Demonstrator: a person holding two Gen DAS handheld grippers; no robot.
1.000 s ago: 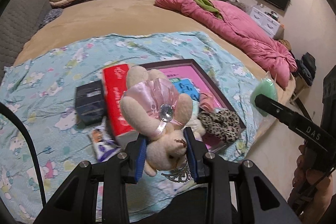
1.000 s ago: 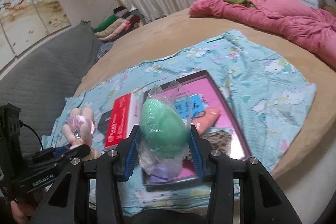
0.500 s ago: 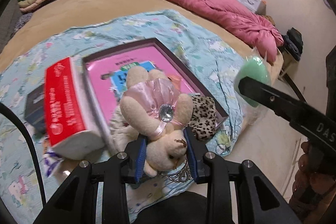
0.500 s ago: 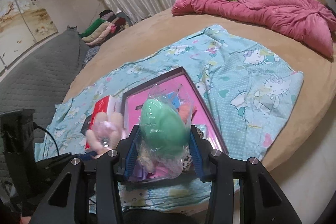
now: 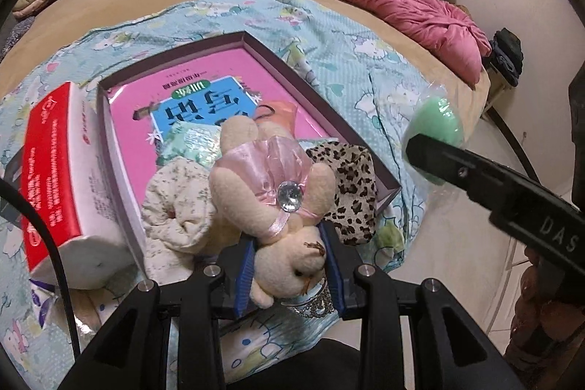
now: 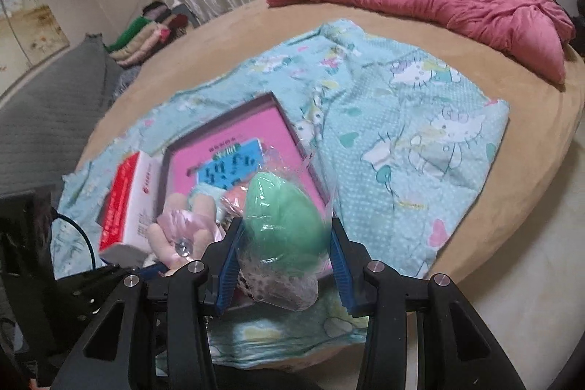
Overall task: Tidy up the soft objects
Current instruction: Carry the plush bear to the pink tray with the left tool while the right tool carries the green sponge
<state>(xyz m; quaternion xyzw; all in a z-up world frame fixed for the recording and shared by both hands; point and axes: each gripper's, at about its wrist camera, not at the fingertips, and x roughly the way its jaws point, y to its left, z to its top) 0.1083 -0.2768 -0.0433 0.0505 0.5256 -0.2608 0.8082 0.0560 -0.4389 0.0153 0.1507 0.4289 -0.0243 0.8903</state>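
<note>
Both tools have come down and forward over the last second, so the shallow box (image 5: 369,154) on the bed (image 6: 234,35) now fills the middle of the left view, where a moment ago it lay further off behind the red tissue pack (image 5: 51,167). That suggests both loads are about to be set in the box with the soft things already there. Left tool (image 5: 289,265) is clenched on a cream plush bunny (image 5: 270,192) in a pink dress, its head pinched between the blue pads; the bunny hangs over the near end of the box, above a pale cloth bundle (image 5: 175,203) and beside a leopard-print scrunchie (image 5: 351,185). Right tool (image 6: 283,262) grips a green sponge (image 6: 285,218) in a clear bag, held over the box's near right corner.
</note>
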